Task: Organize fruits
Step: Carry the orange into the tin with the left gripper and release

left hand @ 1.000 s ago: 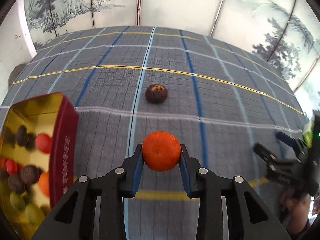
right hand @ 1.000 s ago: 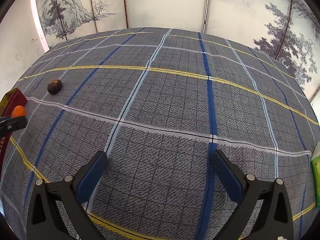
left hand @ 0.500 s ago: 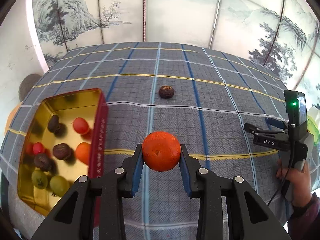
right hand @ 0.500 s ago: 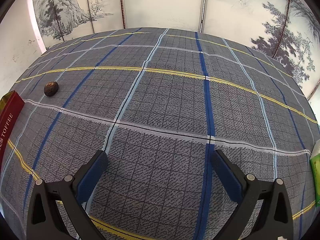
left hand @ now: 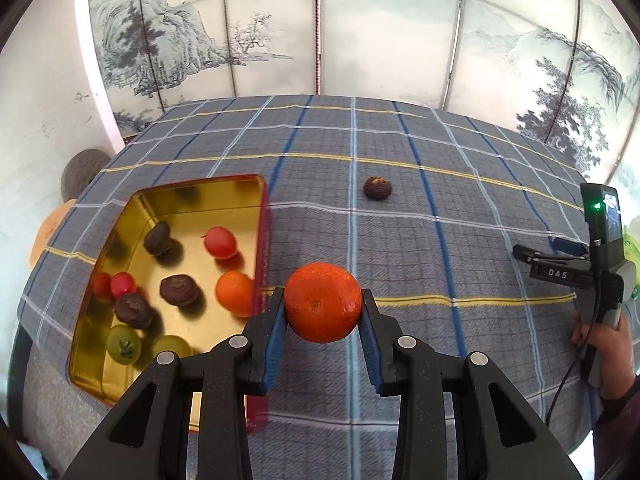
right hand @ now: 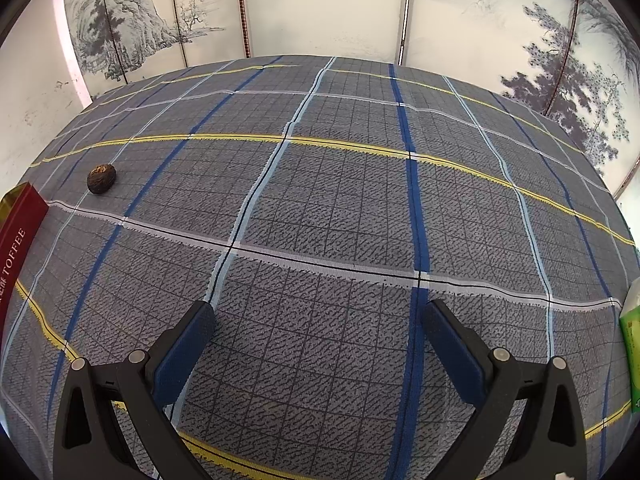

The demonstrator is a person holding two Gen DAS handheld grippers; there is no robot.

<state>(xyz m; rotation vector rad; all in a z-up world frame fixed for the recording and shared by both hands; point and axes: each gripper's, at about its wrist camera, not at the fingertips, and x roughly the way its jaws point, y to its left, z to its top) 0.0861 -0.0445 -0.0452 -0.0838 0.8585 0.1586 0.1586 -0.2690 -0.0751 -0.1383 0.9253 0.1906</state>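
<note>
My left gripper (left hand: 322, 312) is shut on an orange mandarin (left hand: 322, 300), held above the plaid cloth just right of the gold tin's red wall (left hand: 262, 248). The tin holds several fruits: an orange (left hand: 234, 292), red ones (left hand: 220, 242), dark brown ones (left hand: 179, 290) and green ones (left hand: 124, 344). A dark brown fruit (left hand: 377, 188) lies alone on the cloth farther back; it also shows in the right wrist view (right hand: 101, 178) at far left. My right gripper (right hand: 318, 332) is open and empty over the cloth; it also shows in the left wrist view (left hand: 536, 251).
The tin's red side marked TOFFEE (right hand: 16, 240) sits at the left edge of the right wrist view. A green packet (right hand: 631, 344) lies at the table's right edge. Painted screen panels (left hand: 360, 28) stand behind the table.
My left gripper has risen and pulled back with the mandarin, bringing the whole tin into view on its left. The right gripper has barely moved.
</note>
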